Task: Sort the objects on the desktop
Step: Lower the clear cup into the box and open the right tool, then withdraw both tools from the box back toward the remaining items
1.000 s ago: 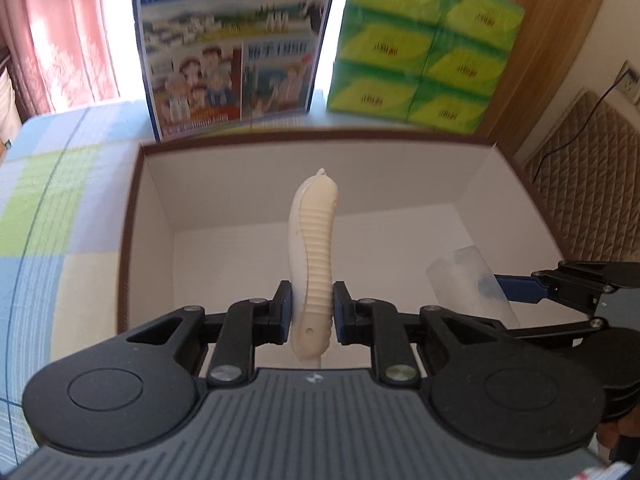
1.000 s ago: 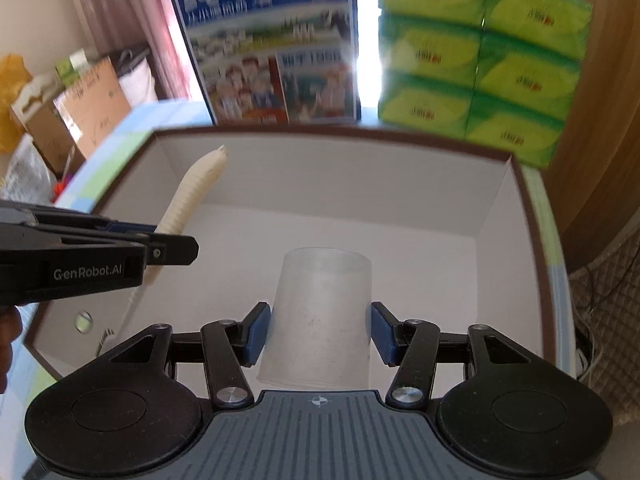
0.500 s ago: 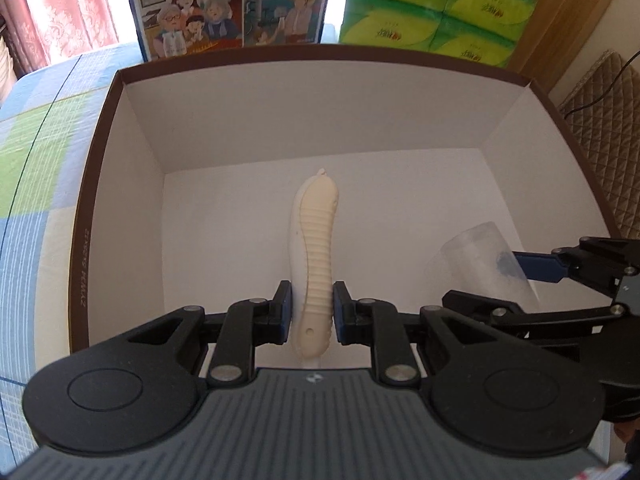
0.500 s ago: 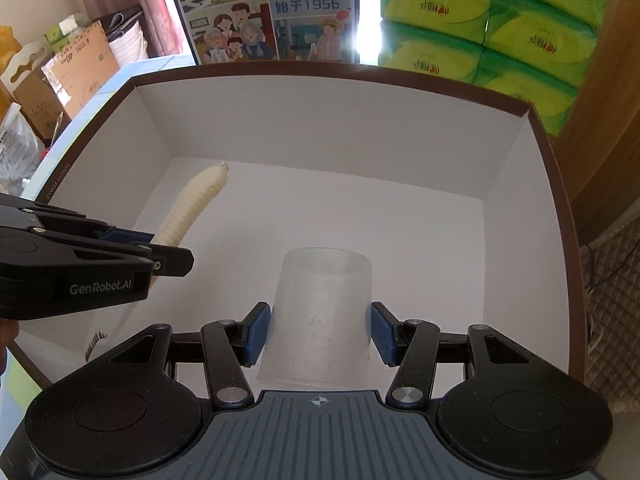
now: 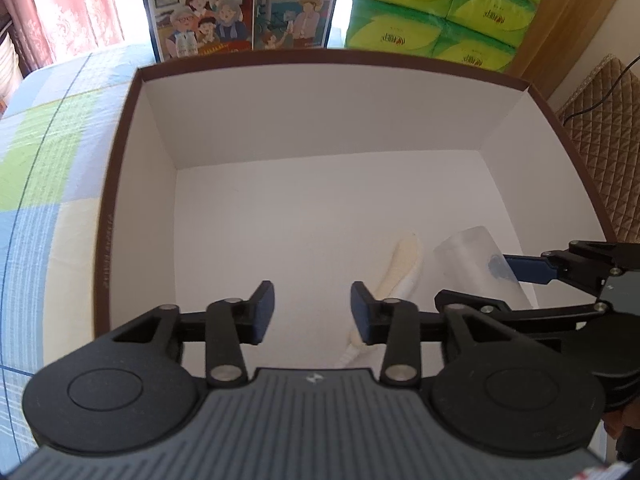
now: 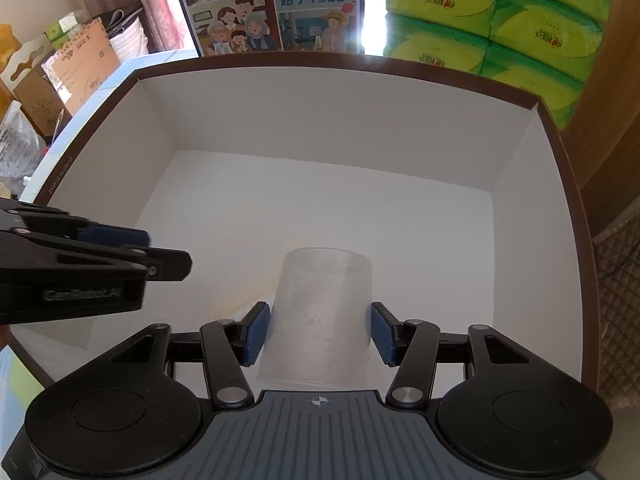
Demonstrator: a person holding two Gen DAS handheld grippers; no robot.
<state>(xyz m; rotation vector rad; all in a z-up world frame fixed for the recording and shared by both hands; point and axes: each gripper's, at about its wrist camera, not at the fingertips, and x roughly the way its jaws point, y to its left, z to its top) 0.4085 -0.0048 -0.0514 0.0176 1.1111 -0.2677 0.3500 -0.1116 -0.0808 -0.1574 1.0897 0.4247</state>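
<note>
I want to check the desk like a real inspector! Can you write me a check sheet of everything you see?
Surface: checked cloth under a white-lined box.
Job's things: cream ribbed brush lies on the box floor; clear cup held inside the box.
Clutter: cardboard boxes at the left.
Grippers: left tongs open, empty; right tongs shut on the cup.
Cables: black cord at the right.
Surroundings: milk carton, green tissue packs, pink curtain.

A blue milk carton (image 5: 244,4) is seen beside stacked green tissue packs (image 5: 444,8). A pink curtain (image 5: 68,8) is hung at left. Cardboard boxes (image 6: 76,64) are piled nearby.
</note>
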